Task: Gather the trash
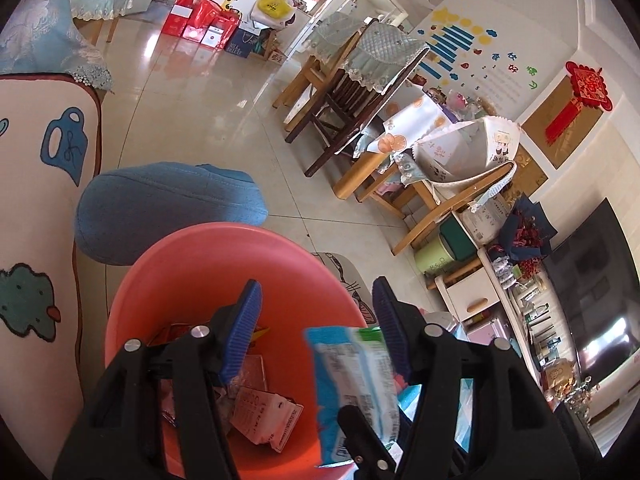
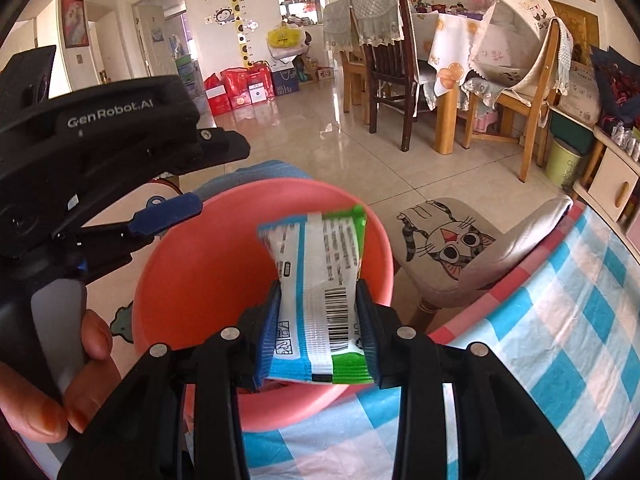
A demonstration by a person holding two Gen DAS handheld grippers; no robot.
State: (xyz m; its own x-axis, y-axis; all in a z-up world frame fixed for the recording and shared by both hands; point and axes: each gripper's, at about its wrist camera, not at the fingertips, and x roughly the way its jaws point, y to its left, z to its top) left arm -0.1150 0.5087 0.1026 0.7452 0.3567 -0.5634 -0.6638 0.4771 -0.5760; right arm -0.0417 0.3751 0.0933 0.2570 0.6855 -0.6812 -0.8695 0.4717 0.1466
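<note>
Upright, snack wrapper (image 2: 320, 292) lengthwise along right tool (image 2: 318, 316), over basin (image 2: 200, 256).

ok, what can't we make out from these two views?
- Wrapper print: too small and blurred in the right wrist view; motion-smeared in the left.
- Bin contents: left gripper fingers cover part of them; in the right wrist view the wrapper and right gripper hide the bin floor.
- Cat-print stool: legs mostly hidden behind the checked cloth.

Checked tablecloth (image 2: 560, 320) over table, pink bin (image 2: 192, 280) at its edge
</note>
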